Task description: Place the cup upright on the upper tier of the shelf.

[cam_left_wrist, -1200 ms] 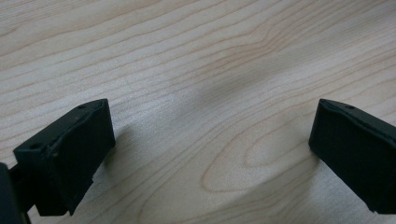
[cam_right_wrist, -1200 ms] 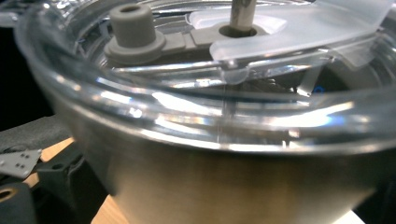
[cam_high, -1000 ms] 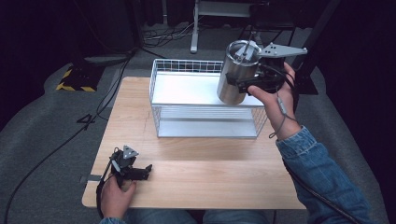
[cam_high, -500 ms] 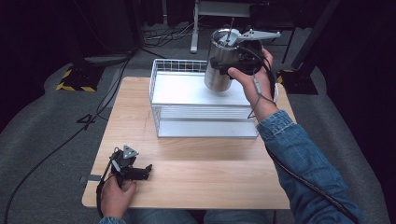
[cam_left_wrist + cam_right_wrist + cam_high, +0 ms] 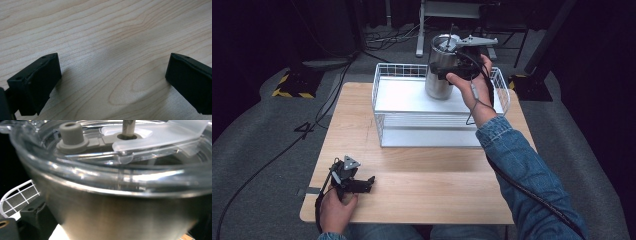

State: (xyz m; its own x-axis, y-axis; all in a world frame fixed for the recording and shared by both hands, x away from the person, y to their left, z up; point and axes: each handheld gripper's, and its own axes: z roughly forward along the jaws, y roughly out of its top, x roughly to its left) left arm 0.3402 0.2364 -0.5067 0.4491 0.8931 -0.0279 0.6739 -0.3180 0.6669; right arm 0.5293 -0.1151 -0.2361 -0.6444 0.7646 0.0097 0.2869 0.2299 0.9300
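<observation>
A stainless steel tumbler (image 5: 436,87) with a clear lid (image 5: 100,170) and a metal straw (image 5: 128,127) is upright inside the white wire basket (image 5: 427,132), toward its back right. My right gripper (image 5: 443,74) is shut on the tumbler's upper body from the right. One black finger (image 5: 32,213) presses against the steel wall. Whether the tumbler's base touches the basket floor I cannot tell. My left gripper (image 5: 368,182) lies on the wooden table (image 5: 437,180) at the front left. It is open (image 5: 112,82), with bare wood between the jaws.
The basket takes up the back half of the table, and its rim (image 5: 17,197) curves beside the tumbler. A cable trails off the table's left side onto the grey floor (image 5: 262,125). Dark equipment stands behind the table.
My right gripper has carried the tumbler leftward and down, from above the basket's right edge into the basket. The left gripper has stayed put.
</observation>
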